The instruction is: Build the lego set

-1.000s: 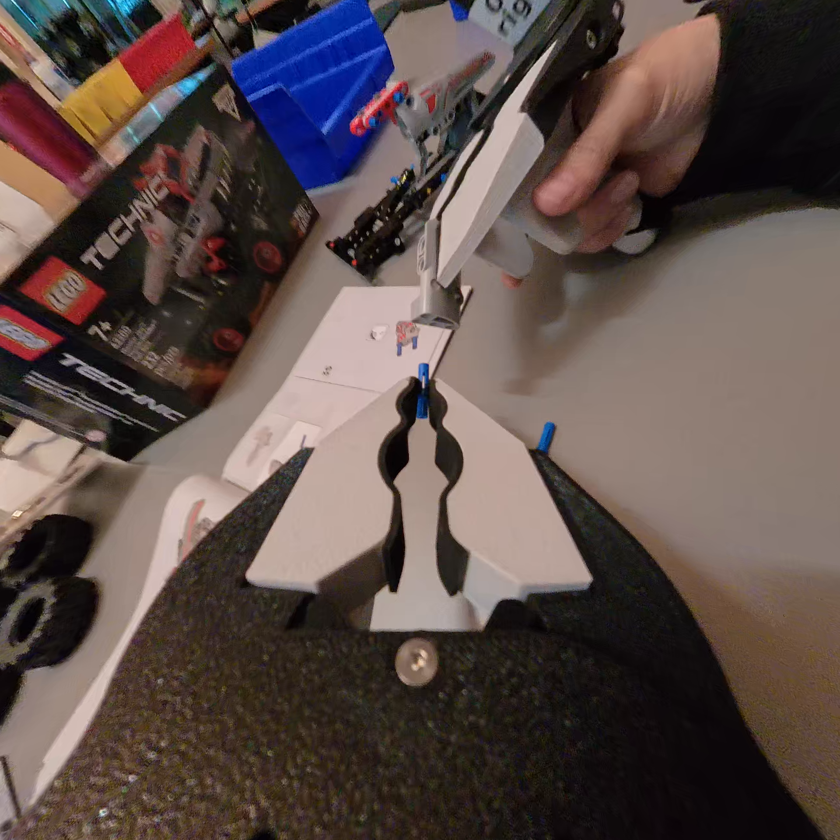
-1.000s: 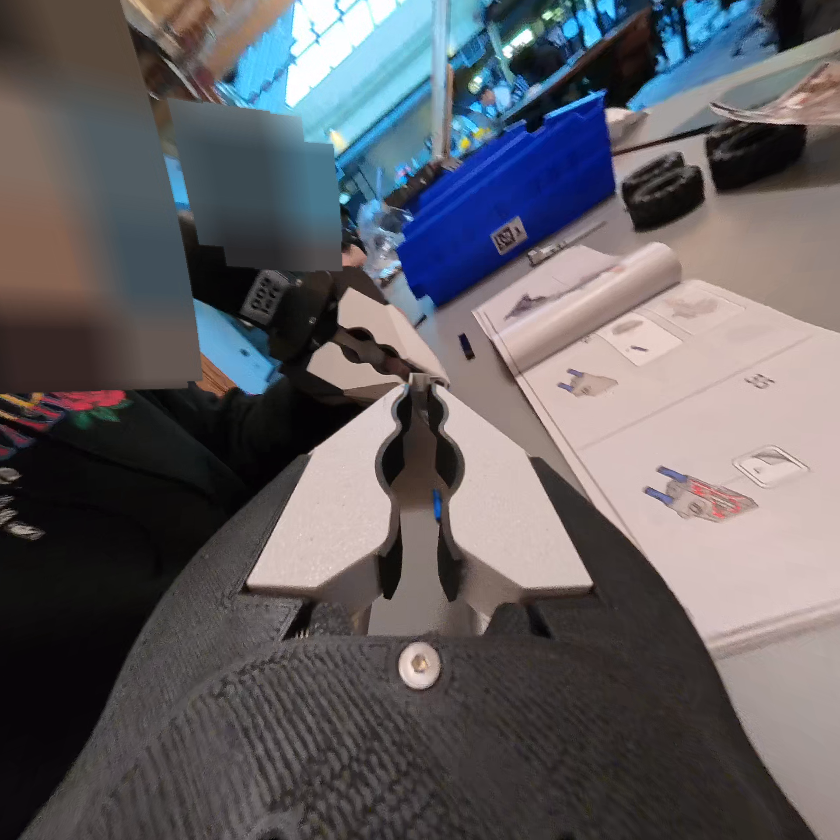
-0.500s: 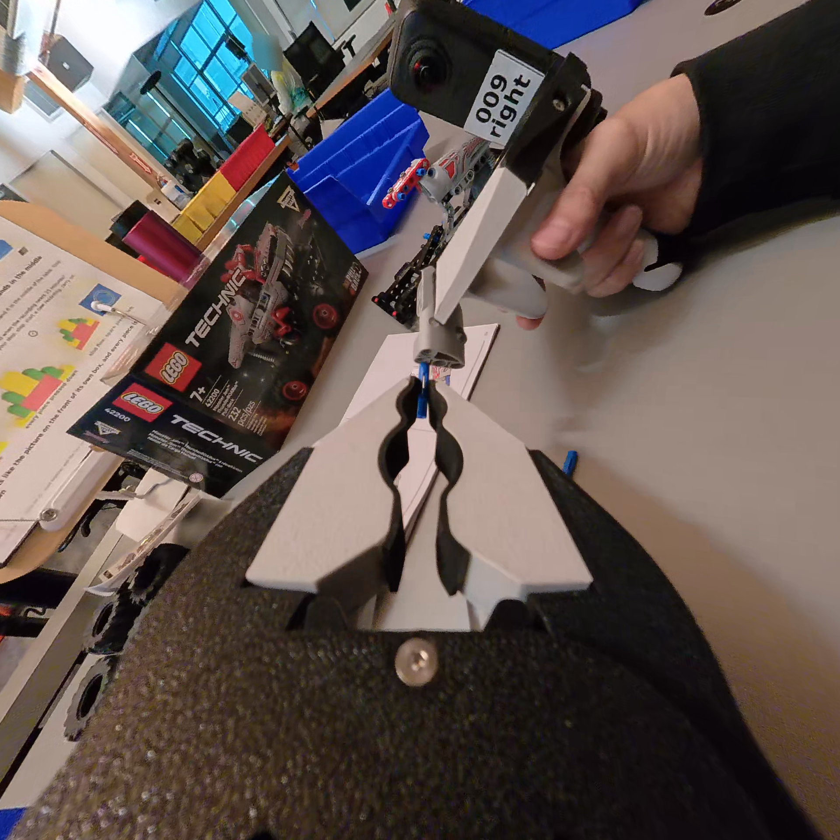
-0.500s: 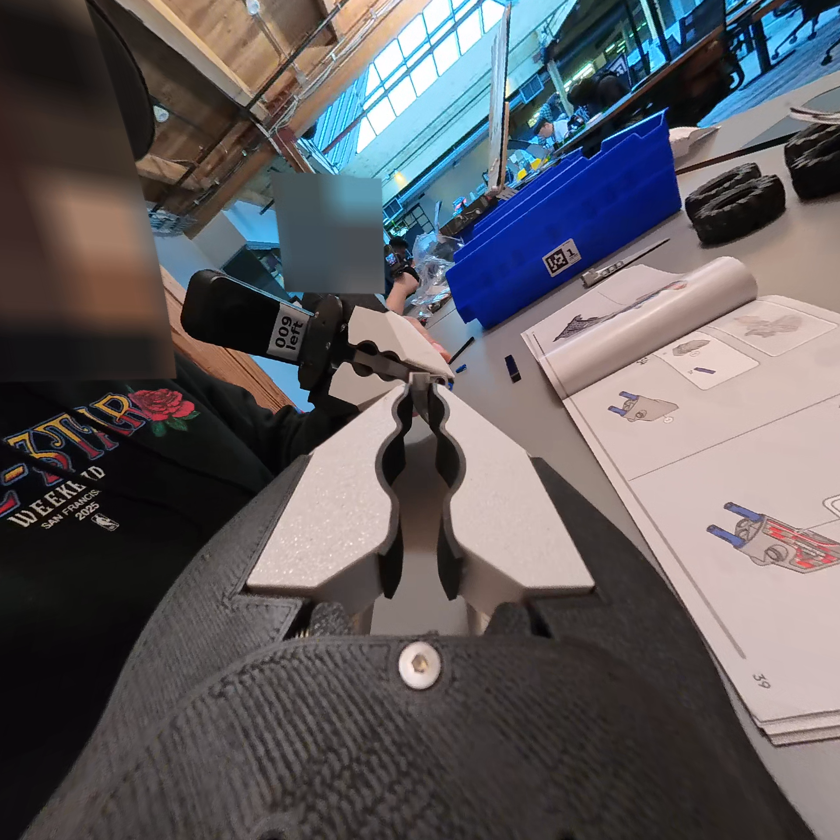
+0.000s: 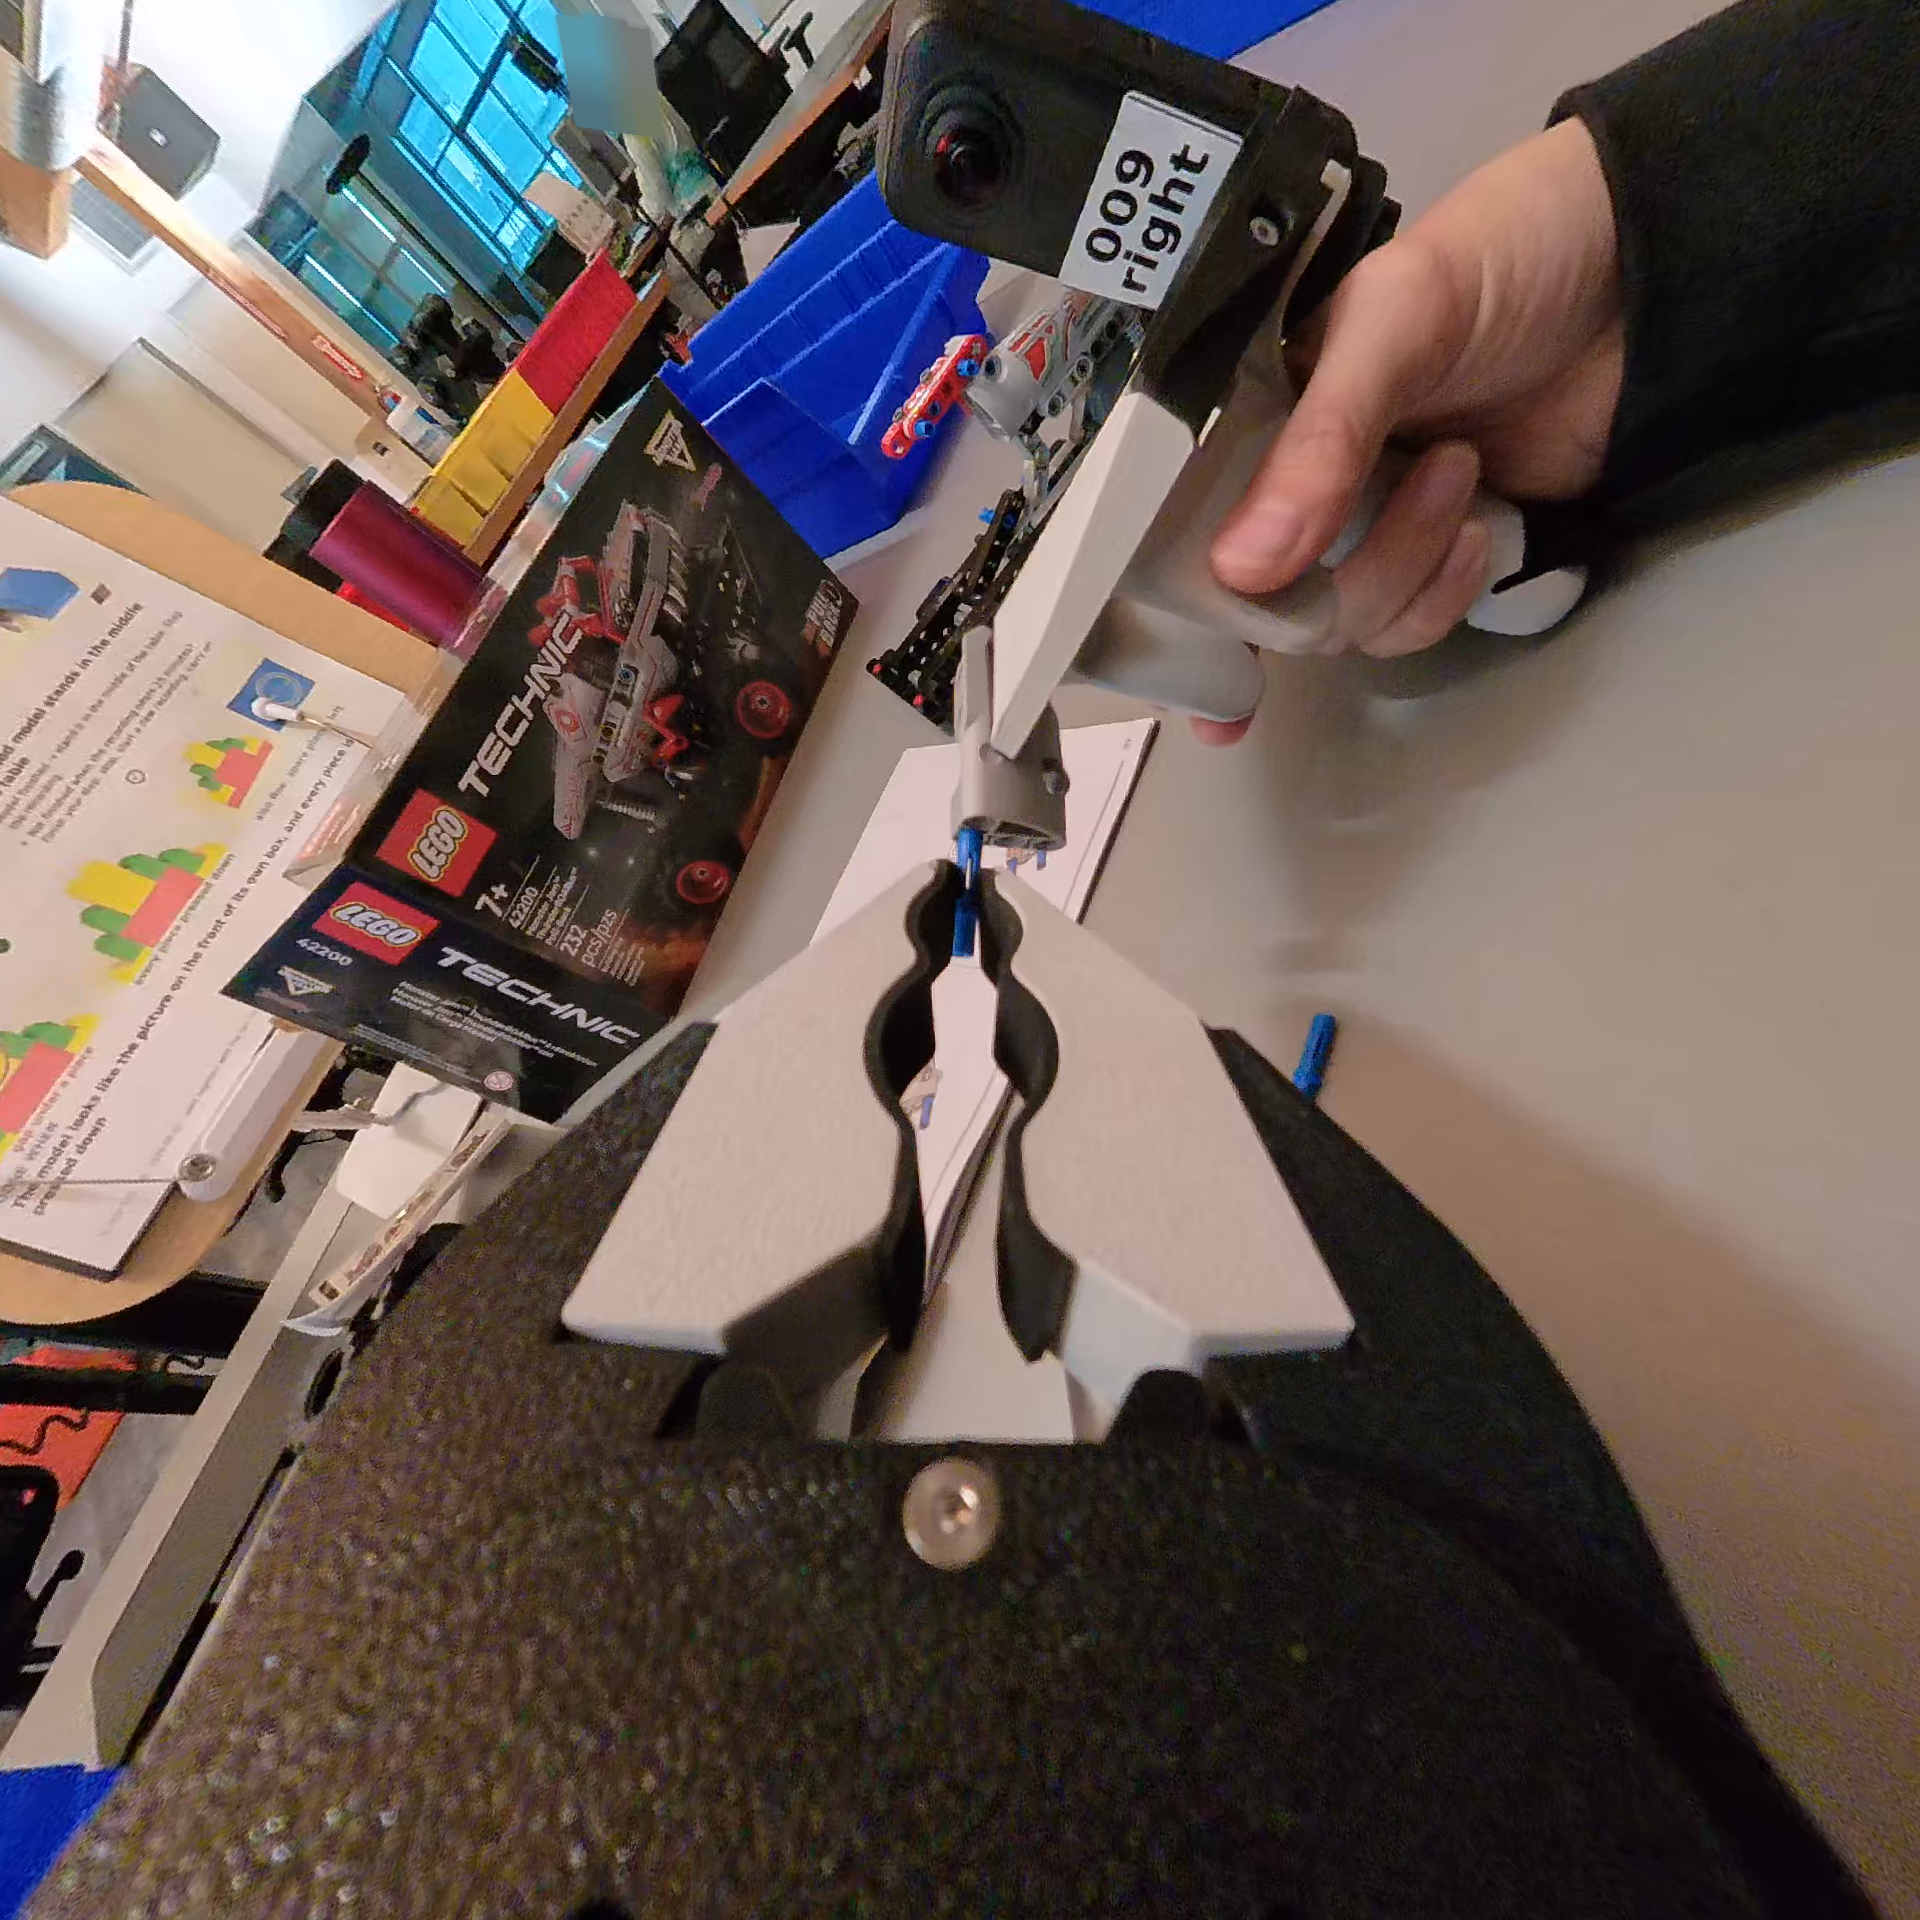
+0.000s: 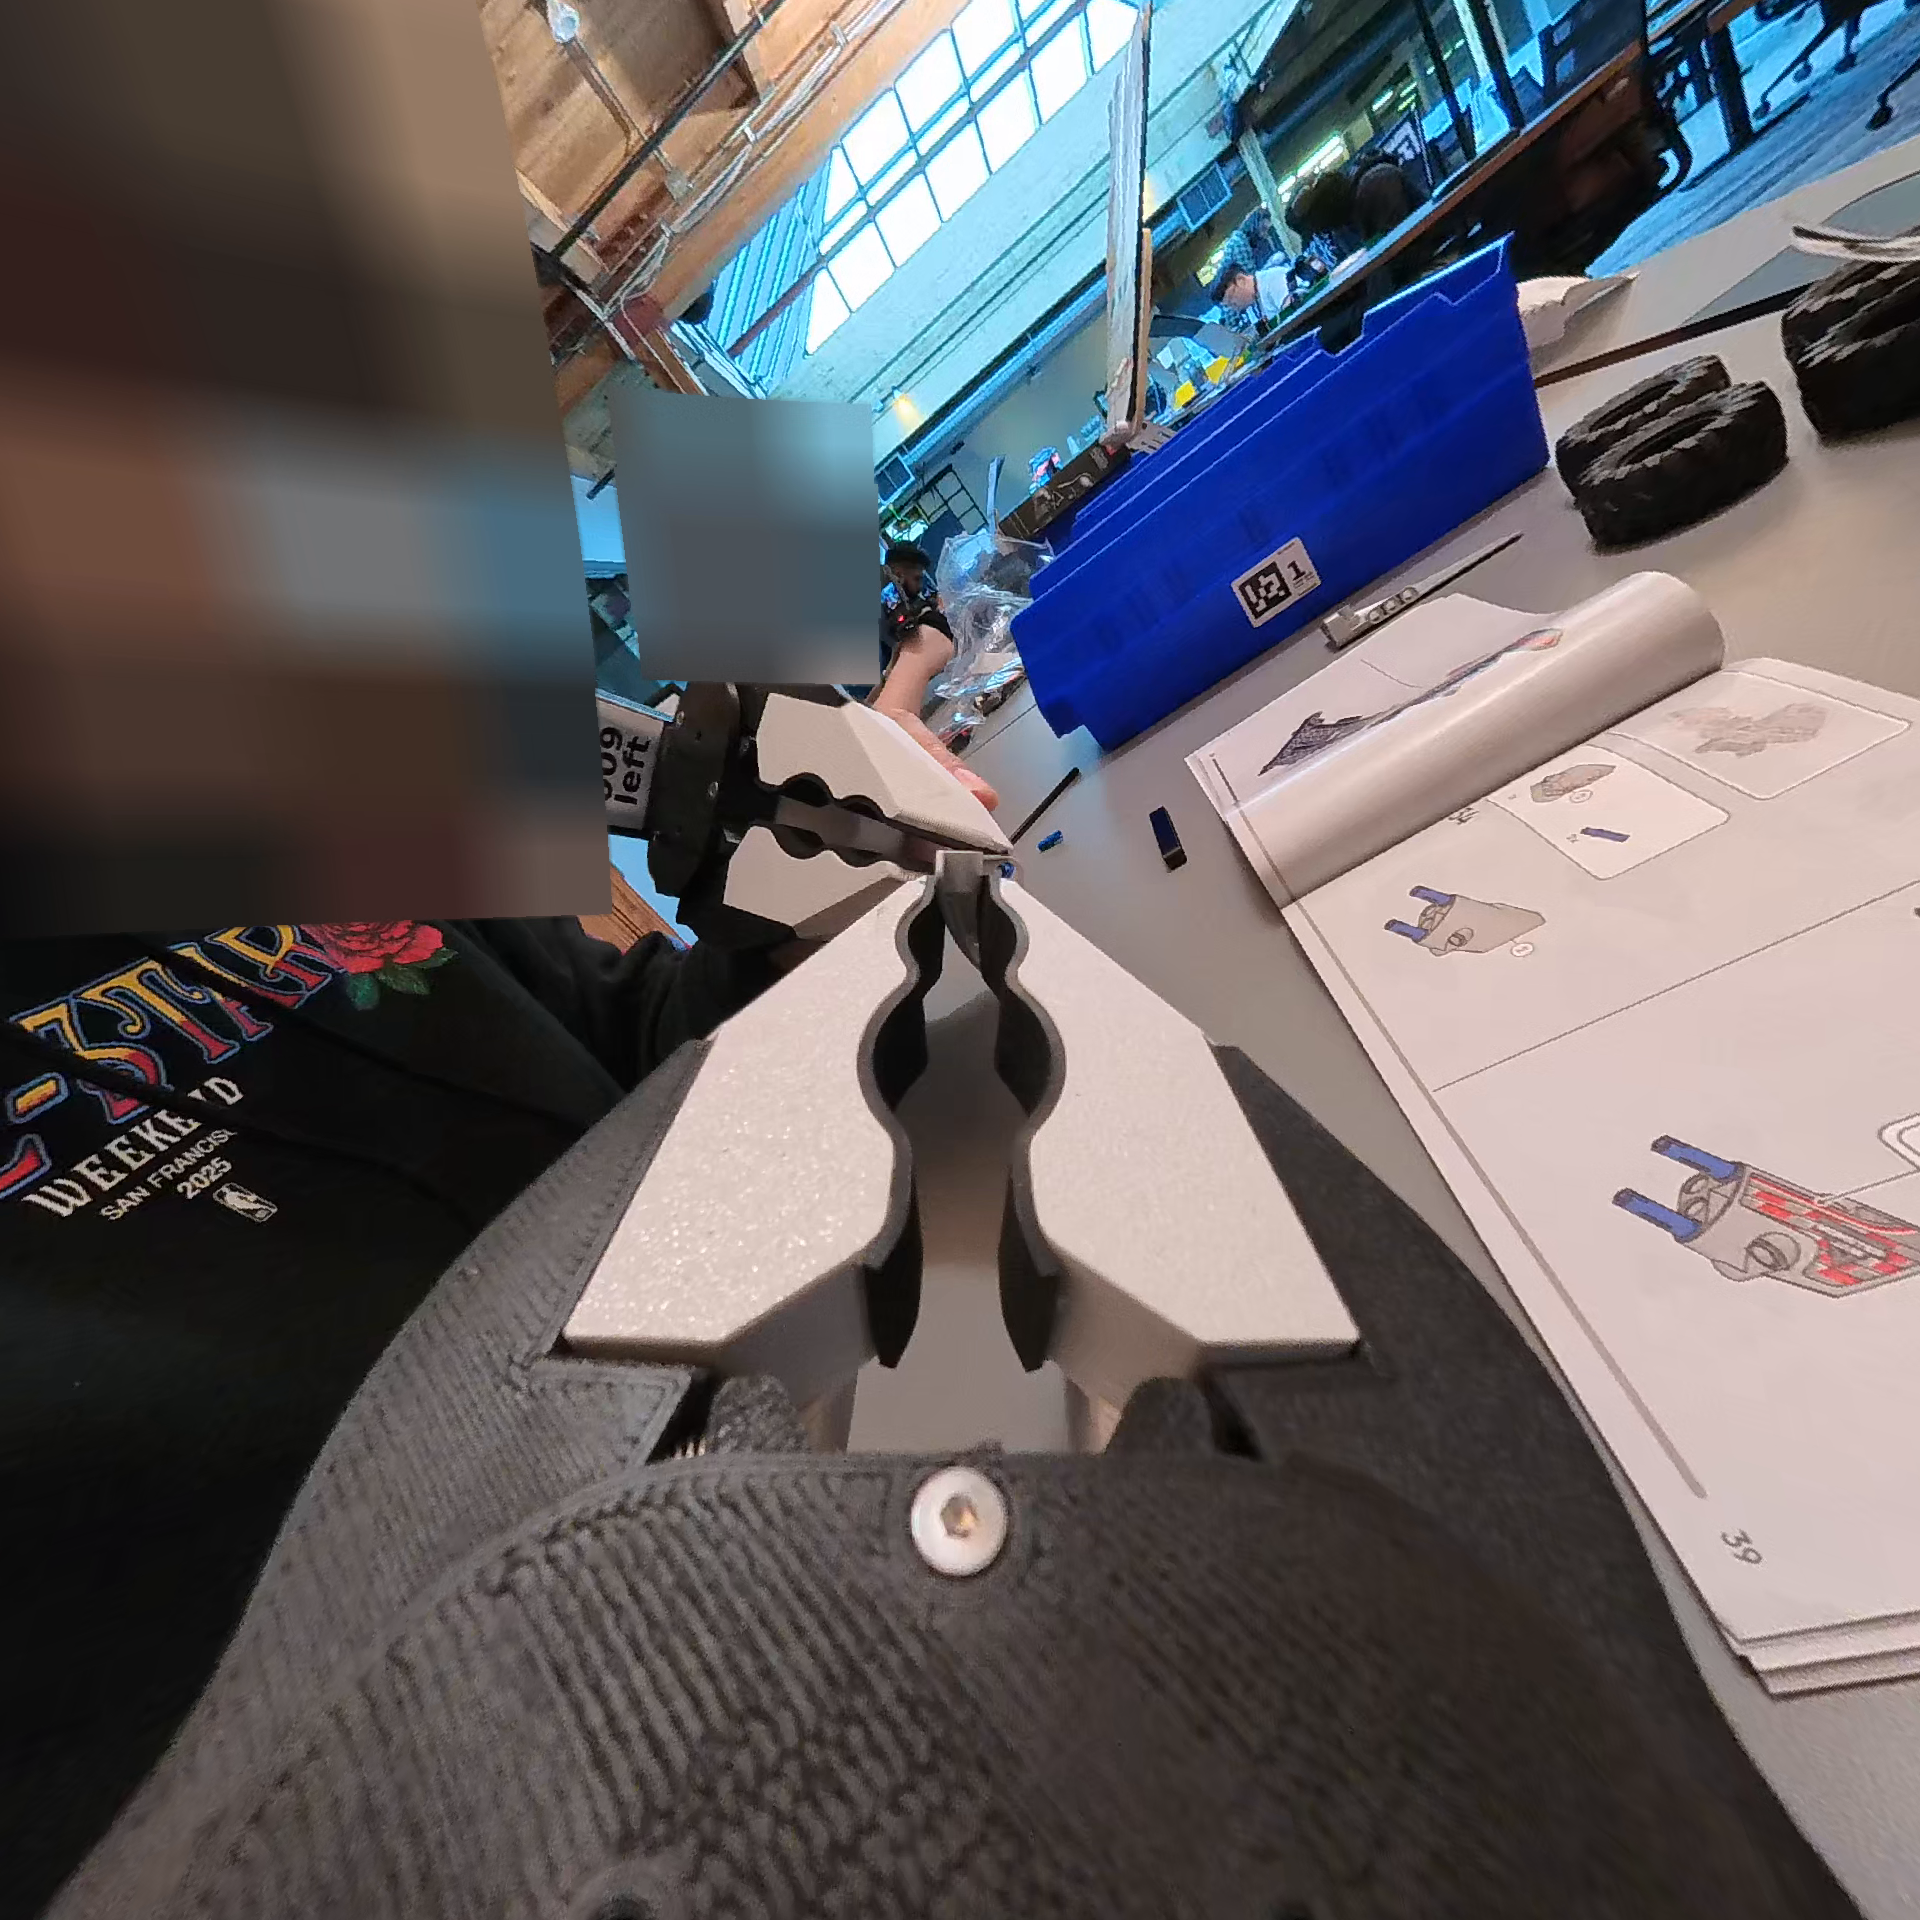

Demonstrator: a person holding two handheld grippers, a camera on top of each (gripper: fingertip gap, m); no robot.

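Observation:
My left gripper (image 5: 968, 902) is shut on a blue pin (image 5: 966, 914), held above the table. The pin's top end meets the underside of a grey lego piece (image 5: 1010, 792). My right gripper (image 5: 997, 717) is shut on that grey piece and holds it from above. In the right wrist view my right gripper (image 6: 964, 902) pinches the grey piece (image 6: 961, 881) at its tips, and the left gripper (image 6: 977, 831) comes in from the left, touching it. A second blue pin (image 5: 1314, 1051) lies on the table to the right.
An open instruction booklet (image 6: 1621, 1039) lies on the grey table. A lego box (image 5: 561, 790), a blue bin (image 6: 1278, 540), black tyres (image 6: 1673, 447) and a partly built black and red model (image 5: 987, 499) stand around. Small blue parts (image 6: 1166, 836) lie near the booklet. Less than 4 cm separates the two grippers' tips.
Both grippers rose and came together. The blue pin, a gap below the grey piece a second ago, now touches its underside.

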